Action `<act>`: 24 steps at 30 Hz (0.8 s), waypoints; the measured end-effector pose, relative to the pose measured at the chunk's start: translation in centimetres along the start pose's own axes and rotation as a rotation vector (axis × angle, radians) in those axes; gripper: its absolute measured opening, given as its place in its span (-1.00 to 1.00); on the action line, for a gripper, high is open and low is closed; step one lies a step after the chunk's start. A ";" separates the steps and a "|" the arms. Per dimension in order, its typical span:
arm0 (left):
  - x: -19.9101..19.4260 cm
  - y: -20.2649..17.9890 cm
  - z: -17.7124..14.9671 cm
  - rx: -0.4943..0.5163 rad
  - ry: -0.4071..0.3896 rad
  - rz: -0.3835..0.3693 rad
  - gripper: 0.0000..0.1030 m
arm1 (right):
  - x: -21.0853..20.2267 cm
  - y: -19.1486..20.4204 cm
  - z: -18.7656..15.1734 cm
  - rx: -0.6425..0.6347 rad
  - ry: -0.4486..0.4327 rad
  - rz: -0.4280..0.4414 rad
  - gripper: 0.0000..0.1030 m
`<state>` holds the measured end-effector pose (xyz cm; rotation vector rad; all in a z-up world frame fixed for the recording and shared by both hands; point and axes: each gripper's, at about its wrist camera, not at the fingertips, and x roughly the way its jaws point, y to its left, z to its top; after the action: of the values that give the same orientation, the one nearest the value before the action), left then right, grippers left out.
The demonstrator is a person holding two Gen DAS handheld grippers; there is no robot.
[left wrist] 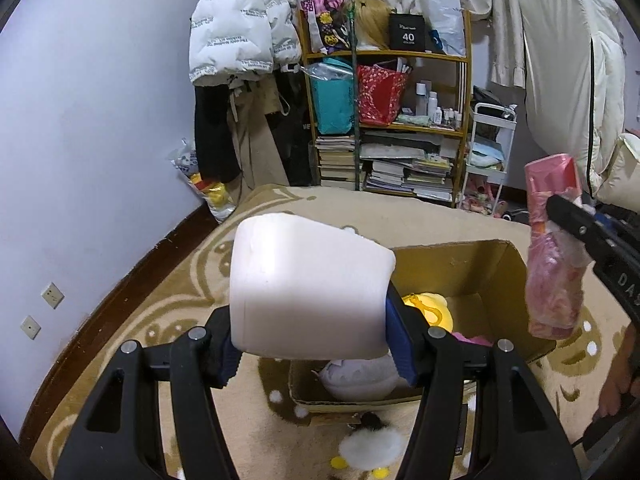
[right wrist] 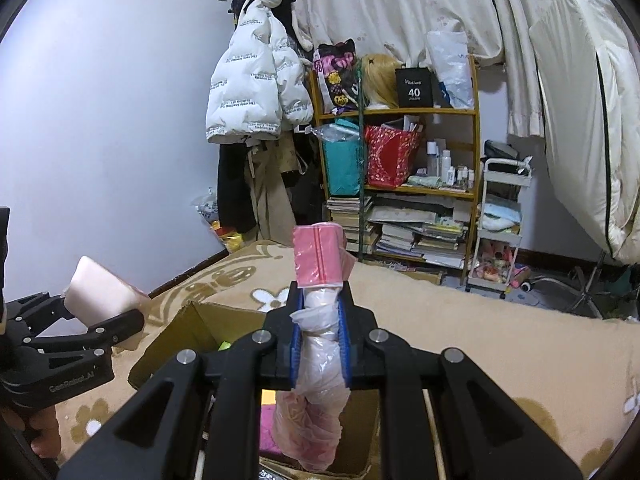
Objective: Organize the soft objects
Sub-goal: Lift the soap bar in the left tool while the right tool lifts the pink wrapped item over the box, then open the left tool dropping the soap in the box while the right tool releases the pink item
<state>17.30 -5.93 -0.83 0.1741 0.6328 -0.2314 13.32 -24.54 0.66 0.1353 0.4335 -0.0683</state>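
Left wrist: left gripper [left wrist: 312, 344] pinches the white foam block [left wrist: 310, 288] by its lower end only, above the cardboard box [left wrist: 460, 268]; the block is top-heavy, so it could pivot out and land on the rug [left wrist: 180, 300], missing the box. Right wrist: right gripper [right wrist: 320, 332], jaws nearly together, squeezes the pink plastic-wrapped bundle [right wrist: 318, 264] at its slack wrap over the box, so it may slide through or snag on release.
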 end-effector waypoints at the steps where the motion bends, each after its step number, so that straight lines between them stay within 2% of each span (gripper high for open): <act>1: 0.2 0.0 -0.2 -0.003 0.004 -0.008 0.16 | 0.3 -0.1 -0.4 0.005 0.006 0.004 -0.68; 7: 1.5 -0.2 -0.8 -0.018 0.039 -0.044 0.17 | 1.8 -0.8 -1.7 0.029 0.035 0.031 -0.67; 14: 2.1 -1.0 -1.5 -0.019 0.068 -0.107 0.22 | 2.5 -0.1 -2.5 -0.007 0.036 0.072 -0.66; 24: 2.8 -1.7 -2.2 -0.002 0.111 -0.108 0.34 | 2.6 0.9 -3.6 -0.012 0.069 0.140 -0.52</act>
<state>17.79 -7.50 -4.35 0.1519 0.7533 -0.3272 14.27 -23.26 -3.54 0.1563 0.4923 0.0765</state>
